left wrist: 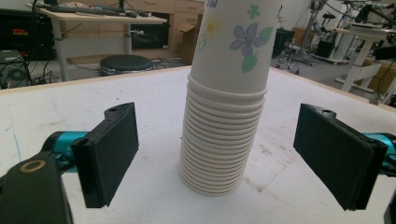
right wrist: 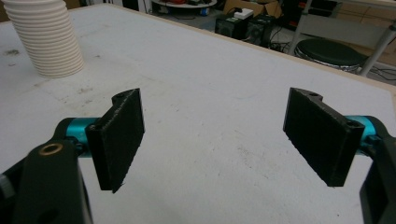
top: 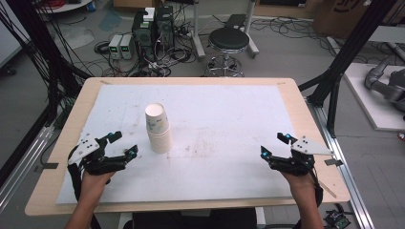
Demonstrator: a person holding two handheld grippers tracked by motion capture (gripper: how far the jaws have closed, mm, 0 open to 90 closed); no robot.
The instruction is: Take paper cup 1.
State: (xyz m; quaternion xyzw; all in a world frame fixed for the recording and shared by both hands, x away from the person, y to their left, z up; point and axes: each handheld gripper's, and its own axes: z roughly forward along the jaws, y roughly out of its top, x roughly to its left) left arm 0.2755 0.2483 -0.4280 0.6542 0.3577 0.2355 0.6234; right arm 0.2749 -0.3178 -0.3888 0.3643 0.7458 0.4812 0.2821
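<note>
A tall stack of white paper cups [top: 158, 128], the top one printed with flowers, stands upright on the white mat [top: 224, 109], left of the middle. My left gripper [top: 123, 144] rests low on the mat just left of the stack, open. In the left gripper view the cup stack [left wrist: 224, 116] stands a little beyond and between the two black pads [left wrist: 109, 149], untouched. My right gripper [top: 274, 145] lies near the mat's right front, open, with nothing between its pads [right wrist: 322, 133]. From there the cup stack [right wrist: 46, 37] sits far off at the upper left.
The mat covers a wooden table [top: 305, 119] with a bare rim all round. Behind the table are a black stool [top: 228, 40], computer boxes [top: 153, 26] and loose cables. Black frame posts [top: 351, 47] rise at both sides.
</note>
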